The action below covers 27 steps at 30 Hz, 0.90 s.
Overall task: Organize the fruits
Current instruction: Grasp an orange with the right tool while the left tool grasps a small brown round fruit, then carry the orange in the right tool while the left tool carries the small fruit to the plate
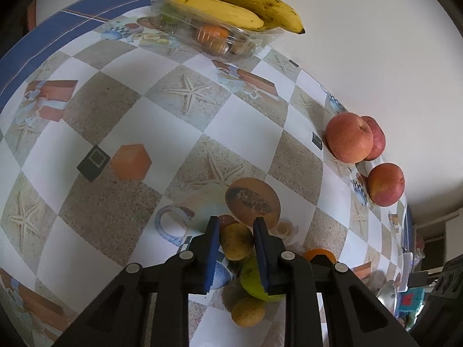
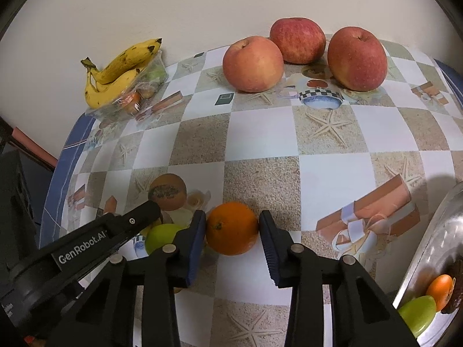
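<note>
Black plastic left gripper (image 1: 235,225), blue ribbed fingers (image 1: 212,256), silver pivot pins, white "GenRobot.AI" lettering, matching right gripper (image 2: 231,221)

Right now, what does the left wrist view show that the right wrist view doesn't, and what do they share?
Left wrist only: the left claw shut on a small yellow-brown fruit, with a second small fruit loose below it.

Right wrist only: the right claw shut on the orange, and a metal bowl at the right edge holding more fruit.

Both: the bananas on the clear plastic tray, three red apples, the green fruit and the checked tablecloth.
</note>
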Each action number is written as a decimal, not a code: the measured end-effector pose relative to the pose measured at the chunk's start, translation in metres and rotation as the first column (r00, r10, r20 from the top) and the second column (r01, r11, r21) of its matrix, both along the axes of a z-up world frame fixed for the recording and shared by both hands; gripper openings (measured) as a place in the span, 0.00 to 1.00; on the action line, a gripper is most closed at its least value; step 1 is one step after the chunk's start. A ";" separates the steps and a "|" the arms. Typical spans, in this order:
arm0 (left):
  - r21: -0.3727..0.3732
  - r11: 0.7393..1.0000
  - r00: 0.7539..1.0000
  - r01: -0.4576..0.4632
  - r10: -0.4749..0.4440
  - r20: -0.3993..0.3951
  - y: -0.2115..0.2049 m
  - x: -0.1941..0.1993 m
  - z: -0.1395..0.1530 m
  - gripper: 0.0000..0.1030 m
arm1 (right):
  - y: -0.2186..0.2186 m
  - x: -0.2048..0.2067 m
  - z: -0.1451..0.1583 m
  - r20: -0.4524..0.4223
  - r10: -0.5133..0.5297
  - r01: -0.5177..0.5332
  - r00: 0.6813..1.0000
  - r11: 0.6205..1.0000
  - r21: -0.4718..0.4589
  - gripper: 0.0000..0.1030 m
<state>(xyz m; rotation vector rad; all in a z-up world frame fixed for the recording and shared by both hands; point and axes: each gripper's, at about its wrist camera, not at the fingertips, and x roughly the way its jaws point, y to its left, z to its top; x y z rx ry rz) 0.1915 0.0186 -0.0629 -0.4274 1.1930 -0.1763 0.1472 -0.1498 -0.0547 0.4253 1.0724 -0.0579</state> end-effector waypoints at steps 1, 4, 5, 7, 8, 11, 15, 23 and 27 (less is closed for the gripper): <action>0.002 1.000 1.000 -0.003 0.003 -0.001 0.000 0.000 0.001 0.24 | 0.000 0.000 0.000 0.001 -0.001 0.001 1.000 1.000 0.001 0.37; 0.011 1.000 1.000 -0.010 0.010 0.003 0.004 -0.003 0.004 0.24 | -0.001 -0.003 0.001 -0.004 -0.009 0.009 1.000 1.000 0.009 0.37; 0.012 1.000 1.000 -0.011 0.011 0.006 0.005 -0.004 0.005 0.24 | -0.001 -0.004 0.001 -0.007 -0.010 0.011 1.000 1.000 0.007 0.37; 0.019 1.000 1.000 -0.013 0.013 0.015 0.008 -0.008 0.010 0.24 | -0.001 -0.006 0.002 -0.014 -0.011 0.011 1.000 1.000 0.002 0.37; 0.023 1.000 1.000 -0.013 0.013 0.018 0.009 -0.009 0.012 0.24 | -0.002 -0.008 0.003 -0.016 -0.012 0.012 1.000 1.000 0.002 0.37; 0.028 0.999 0.999 -0.016 0.015 0.028 0.012 -0.015 0.019 0.24 | -0.003 -0.015 0.008 -0.020 -0.019 0.019 1.000 1.000 0.012 0.37; 0.030 0.999 0.999 -0.020 0.019 0.041 0.015 -0.028 0.029 0.24 | 0.000 -0.026 0.022 -0.013 -0.019 0.019 1.000 1.000 -0.016 0.37; 0.041 0.999 0.998 -0.002 -0.001 0.069 0.012 -0.054 0.046 0.24 | 0.007 -0.057 0.039 -0.011 -0.020 0.019 1.000 0.999 -0.034 0.37; 0.034 0.999 0.995 0.022 -0.025 0.094 0.009 -0.065 0.059 0.24 | 0.007 -0.076 0.044 -0.021 -0.036 0.035 0.999 0.999 -0.035 0.37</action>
